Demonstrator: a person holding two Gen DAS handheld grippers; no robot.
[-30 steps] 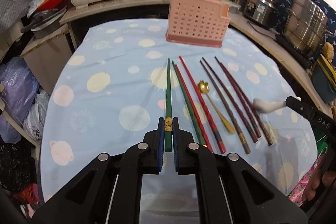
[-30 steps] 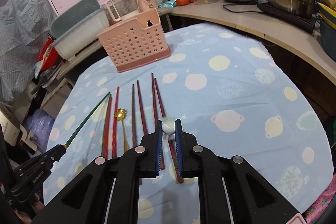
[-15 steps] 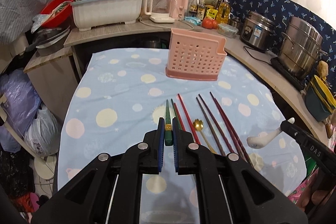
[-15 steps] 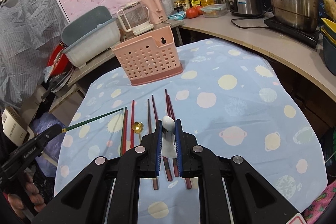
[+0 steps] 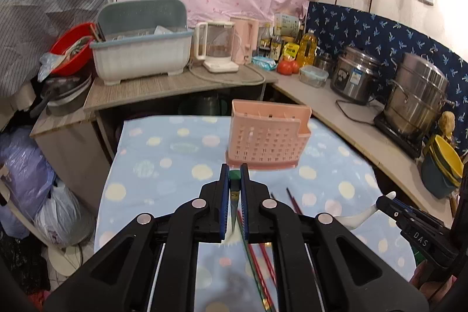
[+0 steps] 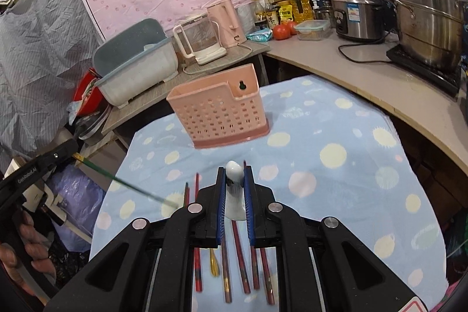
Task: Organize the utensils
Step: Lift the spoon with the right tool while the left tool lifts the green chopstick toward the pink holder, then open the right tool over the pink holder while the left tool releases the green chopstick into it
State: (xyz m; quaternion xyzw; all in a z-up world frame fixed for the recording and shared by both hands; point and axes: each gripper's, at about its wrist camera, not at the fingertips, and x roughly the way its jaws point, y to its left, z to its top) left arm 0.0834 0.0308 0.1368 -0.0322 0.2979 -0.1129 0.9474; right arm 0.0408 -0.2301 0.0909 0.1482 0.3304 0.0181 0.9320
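Holding: left gripper (image 5: pixel 234 177) clamped on a green chopstick (image 6: pixel 128 184), lifted off the cloth.
Right gripper (image 6: pixel 234 177): closed on a white ceramic spoon (image 6: pixel 235 192), its handle end poking past the fingertips.
Pink caddy (image 6: pixel 219 114): upright on the blue tablecloth (image 6: pixel 336 154); contents cannot be seen.
Open room: bare cloth between caddy and grippers.
Remaining chopsticks (image 6: pixel 242 262): lying in a row beneath the right gripper, with a gold spoon (image 6: pixel 214 263) among them.
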